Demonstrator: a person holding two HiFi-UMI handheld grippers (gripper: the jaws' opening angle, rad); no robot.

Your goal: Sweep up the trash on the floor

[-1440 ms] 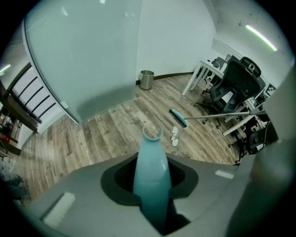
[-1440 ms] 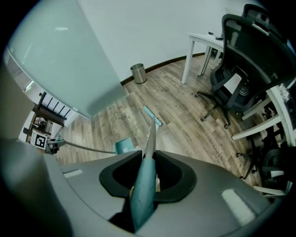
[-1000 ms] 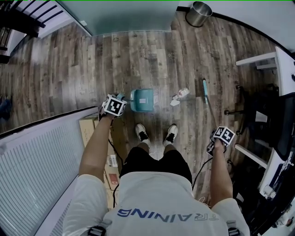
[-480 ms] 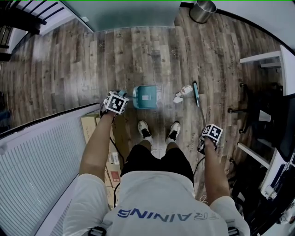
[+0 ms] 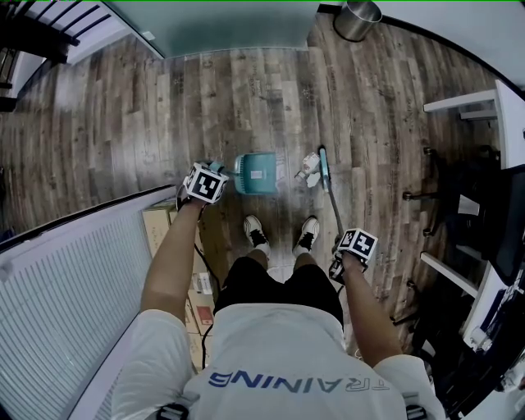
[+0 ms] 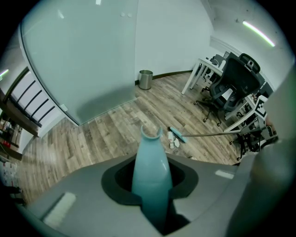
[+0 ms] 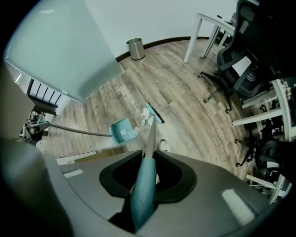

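Observation:
A teal dustpan (image 5: 256,174) rests on the wood floor just ahead of the person's shoes. Its long teal handle (image 6: 150,171) runs up through my left gripper (image 5: 205,182), which is shut on it. White crumpled trash (image 5: 308,170) lies right of the pan. The teal broom head (image 5: 324,167) sits against the trash's right side. My right gripper (image 5: 353,246) points straight down and is shut on the broom handle (image 7: 142,190). In the right gripper view the broom head (image 7: 154,113) and trash (image 7: 145,119) lie beside the dustpan (image 7: 121,131).
A metal bin (image 5: 358,20) stands by the far wall. Office chairs (image 5: 463,197) and white desks (image 5: 500,123) crowd the right side. A white radiator panel (image 5: 66,295) and cardboard boxes (image 5: 193,287) line the left. The person's shoes (image 5: 308,231) stand near the broom handle.
My right gripper has moved left toward the feet. The broom head has swept left with it and pushed the trash closer to the dustpan. The left gripper and dustpan have stayed put.

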